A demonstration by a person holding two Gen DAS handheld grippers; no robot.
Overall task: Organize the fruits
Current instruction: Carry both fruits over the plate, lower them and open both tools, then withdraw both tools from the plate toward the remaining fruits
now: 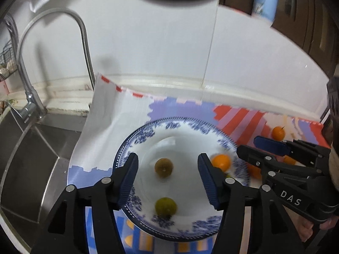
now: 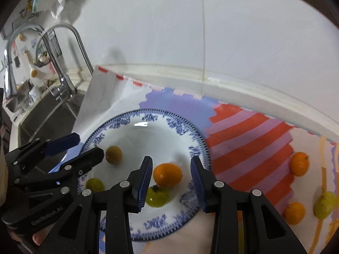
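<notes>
Hovering wide open, gripping nothing: left claw (image 1: 167, 175), right claw (image 2: 171, 180) | sitting on blue-patterned plate (image 2: 190, 135): orange fruit (image 2: 167, 174), three green fruits | lying beside on cloth (image 2: 243, 148): more fruits

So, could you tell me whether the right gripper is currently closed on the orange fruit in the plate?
No, the right gripper is open, its jaws standing apart on either side of the orange fruit, which rests in the plate.

The middle of the plate (image 2: 148, 135) lies bare in the frame's centre, open from above. At lower left the left gripper (image 2: 70, 148) crowds its rim. Lower right, three loose fruits, perhaps more, dot the mat (image 2: 250, 148) near the wall (image 2: 254, 42).
</notes>
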